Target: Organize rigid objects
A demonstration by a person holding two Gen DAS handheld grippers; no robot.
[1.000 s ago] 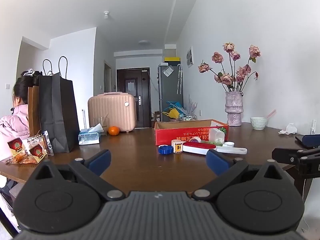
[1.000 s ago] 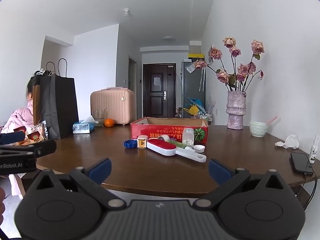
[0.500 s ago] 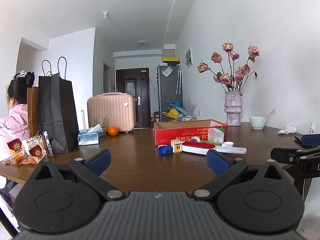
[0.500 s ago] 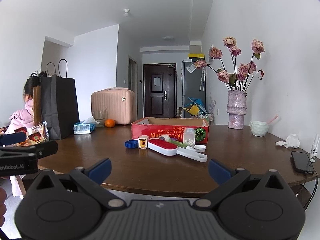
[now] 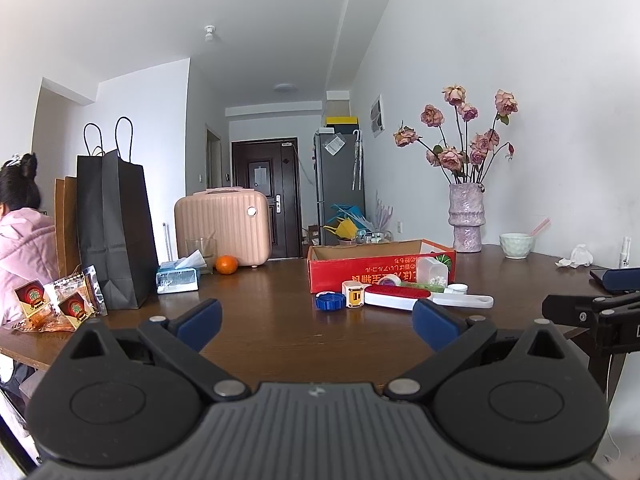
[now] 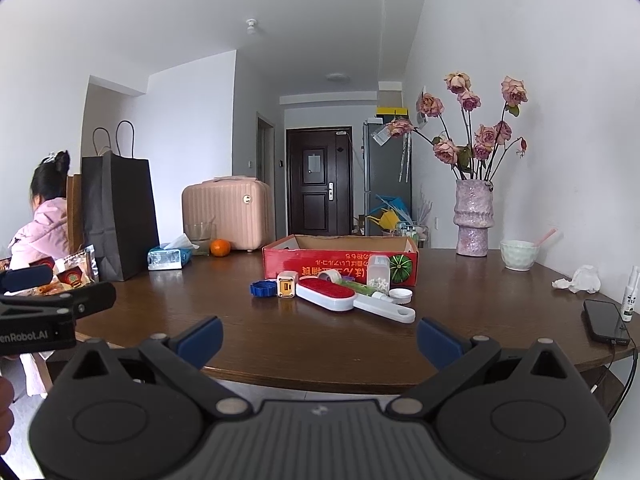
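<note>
A red cardboard box (image 5: 380,270) (image 6: 340,268) stands open in the middle of the brown table (image 5: 260,320). In front of it lie a blue cap (image 5: 330,301) (image 6: 263,289), a small white-and-yellow cube (image 5: 353,295) (image 6: 287,284), a red-and-white lint brush (image 5: 400,296) (image 6: 332,294), a clear bottle (image 5: 432,274) (image 6: 378,274), a white lid (image 6: 400,295) and a tape roll (image 5: 387,279). My left gripper (image 5: 316,322) is open and empty, well short of them. My right gripper (image 6: 318,338) is open and empty at the table's near edge.
A black paper bag (image 5: 114,224), snack packets (image 5: 56,306), a tissue pack (image 5: 178,276), an orange (image 5: 226,265) and a pink case (image 5: 224,226) are at the left. A person in pink (image 5: 20,256) sits there. A flower vase (image 6: 474,216), bowl (image 6: 519,254), tissue (image 6: 582,280) and phone (image 6: 604,320) are right.
Both views have shifted only slightly. The person at the left has moved her head. The objects on the table have not moved.
</note>
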